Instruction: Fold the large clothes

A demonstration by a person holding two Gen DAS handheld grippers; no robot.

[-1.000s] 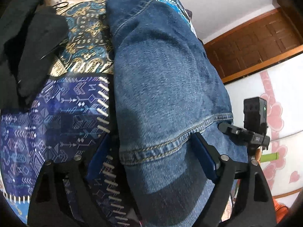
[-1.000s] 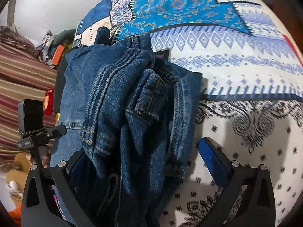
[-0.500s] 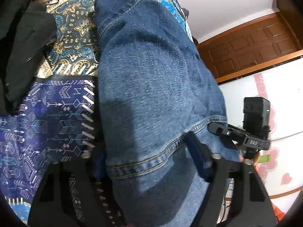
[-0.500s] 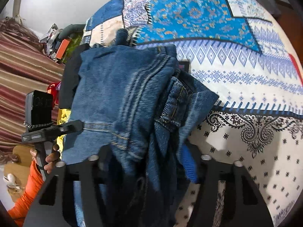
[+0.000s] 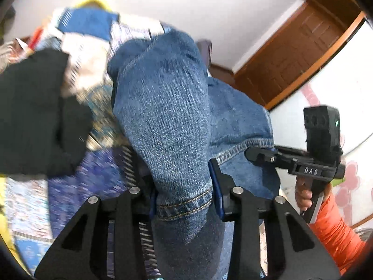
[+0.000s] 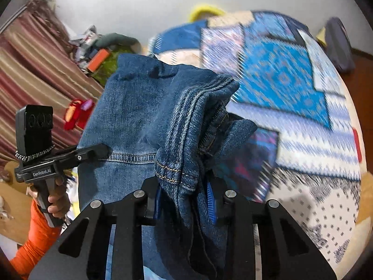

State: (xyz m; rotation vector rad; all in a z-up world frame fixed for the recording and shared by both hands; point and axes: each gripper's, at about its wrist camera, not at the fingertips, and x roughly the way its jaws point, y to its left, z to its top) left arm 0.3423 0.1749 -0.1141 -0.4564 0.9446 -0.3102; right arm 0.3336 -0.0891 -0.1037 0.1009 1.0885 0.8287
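Both pairs of jaws are closed on the jeans [image 5: 167, 116]. On the left gripper [image 5: 184, 204] the blue pads press from both sides on a stitched hem of one leg, and the denim rises from there in a thick roll away from the camera. On the right gripper [image 6: 184, 196] the jaws pinch a bunch of several seamed layers, with loose folds hanging down between the black arms.

The jeans hang between the two grippers, lifted above the bedspread [image 6: 291, 86], which has blue, white and purple patterns. In the right wrist view a wide flat part of the jeans spreads to the left of the bunch, up to the left gripper, held there by a hand [image 6: 57, 200] with an orange sleeve. In the left wrist view the right gripper is at the right side, touching the hem of the denim.

Beside the jeans, on the bedspread, lies a black garment [image 5: 35, 112]. Farther away are a white wall [image 5: 209, 7] and a brown wooden door [image 5: 296, 53]. Behind the bed, in the right wrist view, is a striped curtain [image 6: 30, 70], and the bedspread looks blurred.
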